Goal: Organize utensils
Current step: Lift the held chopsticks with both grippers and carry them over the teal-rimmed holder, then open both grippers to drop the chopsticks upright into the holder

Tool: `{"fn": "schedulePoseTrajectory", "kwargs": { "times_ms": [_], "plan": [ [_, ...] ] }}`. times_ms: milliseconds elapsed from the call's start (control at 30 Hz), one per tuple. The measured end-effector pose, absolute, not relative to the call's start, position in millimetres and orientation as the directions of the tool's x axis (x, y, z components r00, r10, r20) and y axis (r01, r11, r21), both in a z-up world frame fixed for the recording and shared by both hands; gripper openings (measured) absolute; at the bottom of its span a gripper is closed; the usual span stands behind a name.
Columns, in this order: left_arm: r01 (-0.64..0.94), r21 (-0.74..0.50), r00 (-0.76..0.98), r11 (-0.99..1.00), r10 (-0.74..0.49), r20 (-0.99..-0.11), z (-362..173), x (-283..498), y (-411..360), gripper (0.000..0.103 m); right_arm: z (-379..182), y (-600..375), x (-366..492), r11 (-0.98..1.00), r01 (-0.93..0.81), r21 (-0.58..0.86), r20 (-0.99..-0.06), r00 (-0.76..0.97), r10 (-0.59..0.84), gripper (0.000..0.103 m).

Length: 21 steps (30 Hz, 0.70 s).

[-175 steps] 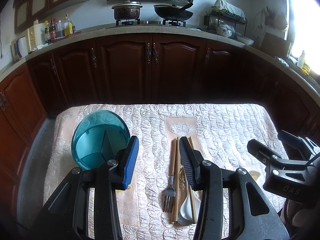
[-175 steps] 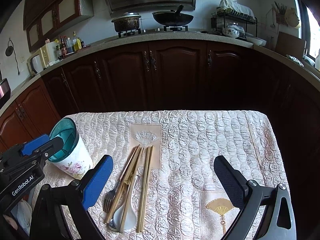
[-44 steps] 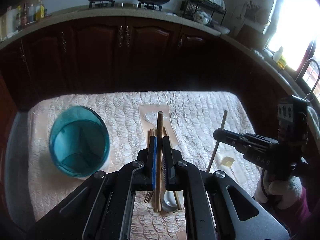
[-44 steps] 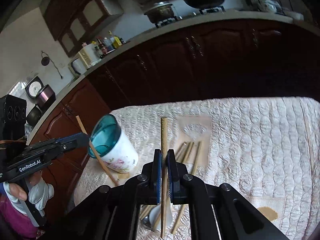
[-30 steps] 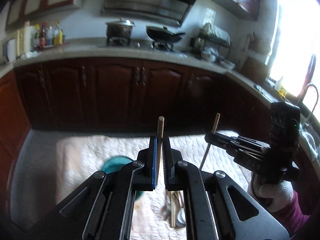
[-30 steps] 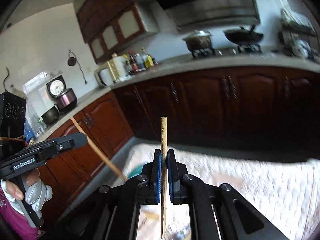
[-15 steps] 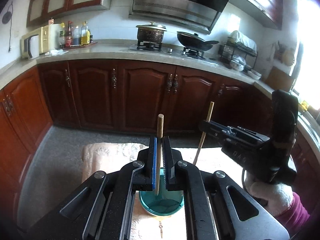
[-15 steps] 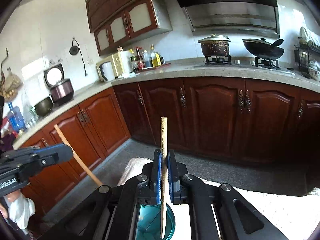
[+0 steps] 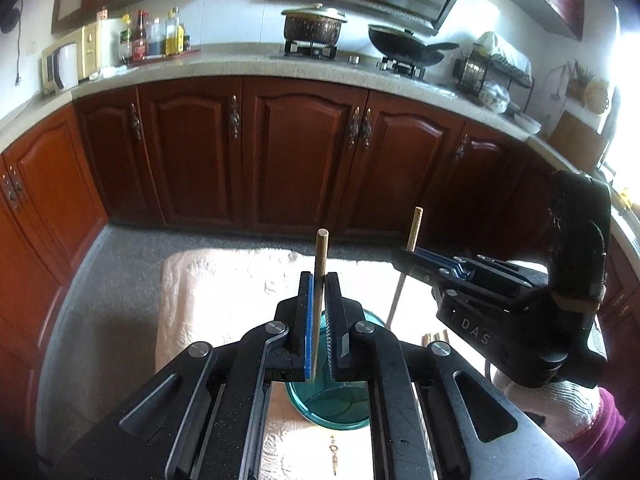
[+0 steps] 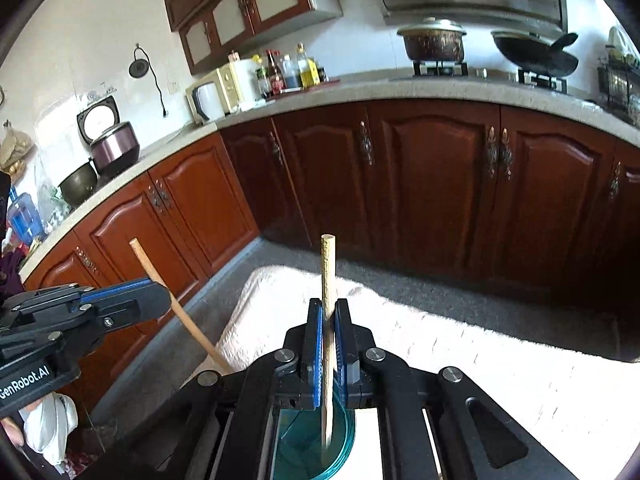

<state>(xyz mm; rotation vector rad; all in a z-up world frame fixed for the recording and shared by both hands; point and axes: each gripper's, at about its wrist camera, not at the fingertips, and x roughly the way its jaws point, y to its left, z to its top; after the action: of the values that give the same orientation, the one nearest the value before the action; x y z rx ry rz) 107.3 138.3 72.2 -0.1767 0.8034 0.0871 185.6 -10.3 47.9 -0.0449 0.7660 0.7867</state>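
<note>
**A:** Start with your left wrist view. What have your tongs got?

**B:** Your left gripper [image 9: 317,292] is pinched narrow on a round wooden chopstick [image 9: 320,256]. The stick stands upright between the blue pads, its blunt top rising above the fingertips and its thin end running down past them. Directly below the tips sits the teal utensil cup [image 9: 332,408], mouth facing up at you, on the white quilted tablecloth [image 9: 216,288].

**A:** And beside them?

**B:** To the right of your tongs the right gripper [image 9: 404,262] reaches in sideways, closed on a second chopstick [image 9: 414,226] that slants down toward the cup's right rim. A few more chopsticks [image 9: 435,337] show just below it, on the cloth; most of them is hidden. Beyond your tips run the dark wooden cabinets [image 9: 304,160].

**A:** Now the right wrist view.

**B:** Your right gripper [image 10: 329,320] clamps a pale square chopstick [image 10: 328,272], upright in the narrow gap. Its lower end hangs inside the mouth of the teal utensil cup [image 10: 340,448], which lies straight under your fingers. I cannot tell whether the tip touches the bottom.

**A:** And the other tongs there?

**B:** The left gripper [image 10: 162,300] comes in from the left of yours, gripping its chopstick [image 10: 160,284], which angles down toward your fingers and disappears behind them.
</note>
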Motion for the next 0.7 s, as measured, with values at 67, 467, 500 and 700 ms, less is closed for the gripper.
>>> {"fn": "schedulePoseTrajectory", "kwargs": {
  "times_ms": [67,467,500,700],
  "plan": [
    [-0.151,-0.124,0.683,0.981,0.013,-0.731,64.6,108.2,138.0,0.004,41.5,-8.6,185.7,0.719,-0.653,0.24,-0.646,0.445,0.62,0.005],
    [-0.186,-0.119,0.645,0.975,0.029,-0.763,38.3,112.3,138.0,0.004,18.9,-10.4,190.5,0.724,-0.636,0.267,-0.682,0.406,0.608,0.005],
    [-0.188,-0.118,0.643,0.975,0.031,-0.765,37.3,113.1,138.2,0.004,18.3,-10.1,191.7,0.725,-0.634,0.268,-0.685,0.404,0.606,0.005],
    [-0.198,-0.107,0.634,0.974,0.044,-0.772,31.8,114.3,137.7,0.004,8.3,-9.8,192.0,0.74,-0.619,0.263,-0.717,0.388,0.58,0.007]
  ]
}}
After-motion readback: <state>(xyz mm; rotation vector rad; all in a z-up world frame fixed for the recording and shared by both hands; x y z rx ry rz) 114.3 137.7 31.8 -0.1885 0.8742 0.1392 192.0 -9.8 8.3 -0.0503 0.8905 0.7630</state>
